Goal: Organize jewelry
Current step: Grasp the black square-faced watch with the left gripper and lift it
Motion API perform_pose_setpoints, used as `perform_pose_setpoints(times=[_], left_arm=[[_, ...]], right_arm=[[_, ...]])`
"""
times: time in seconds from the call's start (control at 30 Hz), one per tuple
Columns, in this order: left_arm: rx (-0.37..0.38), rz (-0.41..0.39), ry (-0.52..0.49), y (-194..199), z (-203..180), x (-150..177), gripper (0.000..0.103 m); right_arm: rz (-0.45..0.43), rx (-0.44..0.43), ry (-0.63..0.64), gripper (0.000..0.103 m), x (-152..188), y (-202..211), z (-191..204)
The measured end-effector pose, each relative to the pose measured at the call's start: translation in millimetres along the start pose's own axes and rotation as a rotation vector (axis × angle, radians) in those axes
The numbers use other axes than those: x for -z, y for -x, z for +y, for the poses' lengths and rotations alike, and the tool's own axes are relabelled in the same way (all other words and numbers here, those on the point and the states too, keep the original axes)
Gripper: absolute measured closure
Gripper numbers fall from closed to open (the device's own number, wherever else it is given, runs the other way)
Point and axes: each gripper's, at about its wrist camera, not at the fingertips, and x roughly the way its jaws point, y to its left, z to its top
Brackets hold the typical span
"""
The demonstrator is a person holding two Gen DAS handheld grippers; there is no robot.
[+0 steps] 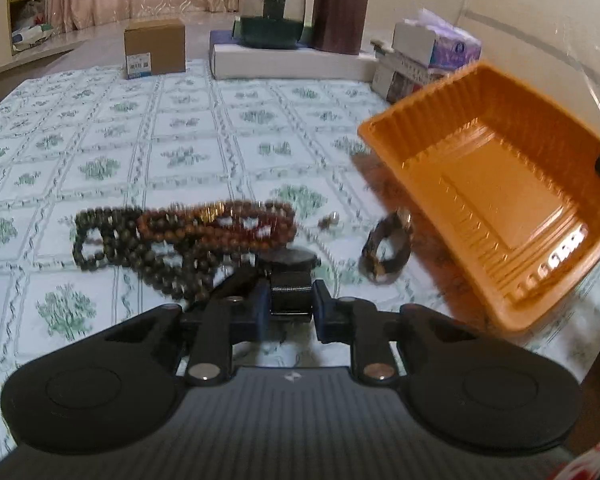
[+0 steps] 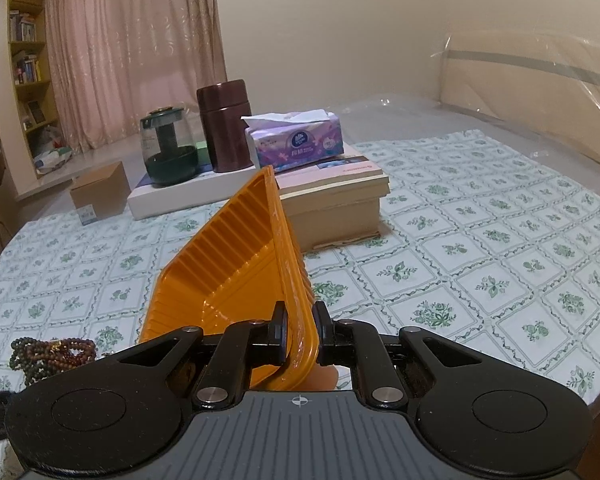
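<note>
Right hand-held gripper [image 2: 299, 332] pinches ribbed orange plastic tray [image 2: 236, 264] rim.

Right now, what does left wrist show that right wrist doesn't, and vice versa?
Left wrist only: the left gripper closed on a black mesh watch strap, a dark loose bracelet, a small ring-like piece, and the orange tray's empty inside.

Right wrist only: the right gripper shut on the tray's rim, the book stack under the tissue pack, the bookshelf.

Both: the tilted tray, bead strands, cardboard box, glass jar, brown canister, tissue pack.
</note>
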Motion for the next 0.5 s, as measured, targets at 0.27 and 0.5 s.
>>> perform_pose_setpoints(times=[0.27, 0.5], left_arm=[[0.085, -0.057, 0.039, 18, 3, -43, 0.102], [0.113, -0.137, 0.006, 36, -14, -73, 0.103]], right_arm=[[-0.005, -0.006, 0.004, 0.091, -1, 3, 1], [-0.007, -0.014, 0.003, 0.091, 0, 6, 4]])
